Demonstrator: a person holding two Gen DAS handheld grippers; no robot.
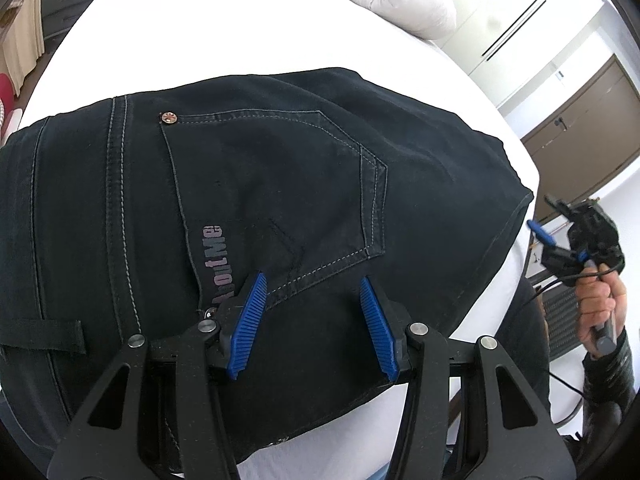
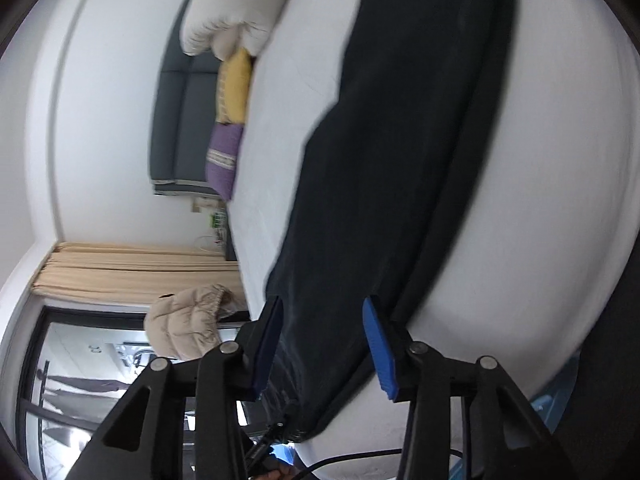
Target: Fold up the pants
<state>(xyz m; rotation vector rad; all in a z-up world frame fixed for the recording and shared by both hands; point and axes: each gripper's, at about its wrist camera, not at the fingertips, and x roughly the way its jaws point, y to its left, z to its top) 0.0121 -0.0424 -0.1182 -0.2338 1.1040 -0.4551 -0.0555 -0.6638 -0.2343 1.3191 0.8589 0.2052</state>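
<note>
Blue pads (image 1: 252, 320) of left gripper (image 1: 312, 320): parted, empty, hovering over pants (image 1: 280, 184), back pocket just ahead of fingertips. Pants flat on bed (image 1: 240, 32), waist end below the left pads, legs stretching away. Right gripper (image 2: 324, 344): jaws apart, nothing clamped, cloth passing behind them near the bed's edge. For a clean fold, probably best: pinch the waistband corner and the matching hem, both layers together; lift evenly; lay edges flush; smooth before release.
</note>
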